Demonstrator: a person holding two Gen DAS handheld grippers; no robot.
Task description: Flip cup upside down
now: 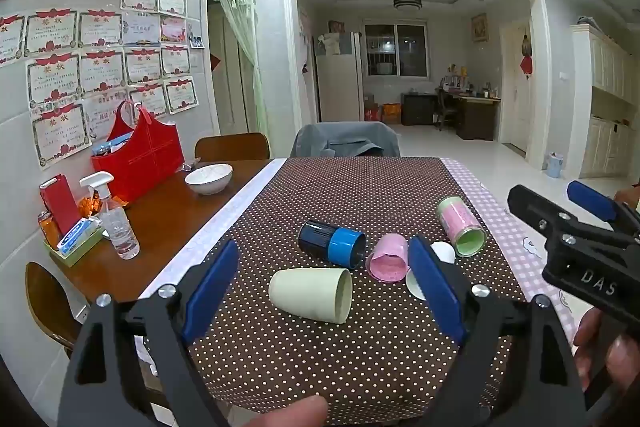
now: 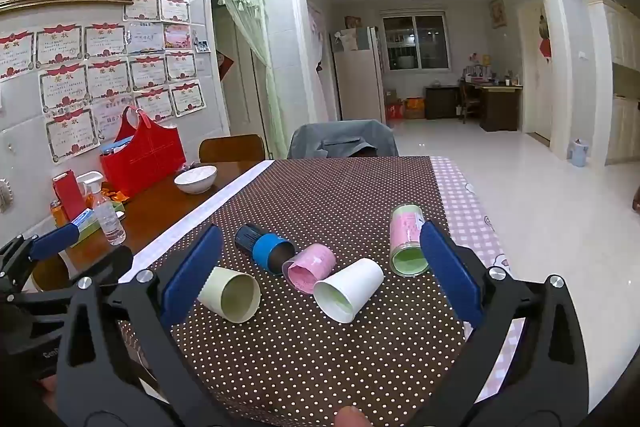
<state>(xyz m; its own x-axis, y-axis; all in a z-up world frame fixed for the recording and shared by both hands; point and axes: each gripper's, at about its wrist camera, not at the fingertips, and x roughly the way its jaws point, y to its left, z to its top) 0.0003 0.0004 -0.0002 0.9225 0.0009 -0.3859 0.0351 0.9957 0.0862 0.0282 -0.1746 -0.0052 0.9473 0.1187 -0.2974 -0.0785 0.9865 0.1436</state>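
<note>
Several cups lie on their sides on the dotted brown cloth (image 1: 360,195): a pale green cup (image 1: 310,295) (image 2: 230,293), a dark cup with a blue band (image 1: 332,243) (image 2: 264,247), a pink cup (image 1: 389,257) (image 2: 310,267), a white cup (image 2: 348,289), largely hidden behind a finger in the left wrist view (image 1: 442,253), and a pink-and-green cup (image 1: 461,226) (image 2: 406,239). My left gripper (image 1: 322,287) is open and empty, its jaws either side of the pale green cup. My right gripper (image 2: 320,271) is open and empty above the cups; it also shows in the left wrist view (image 1: 560,203).
On the bare wooden table part at the left stand a white bowl (image 1: 208,178), a spray bottle (image 1: 114,217), a red bag (image 1: 138,157) and boxes. Chairs stand behind the table (image 1: 346,141). A pink checked cloth (image 1: 492,215) covers the right edge.
</note>
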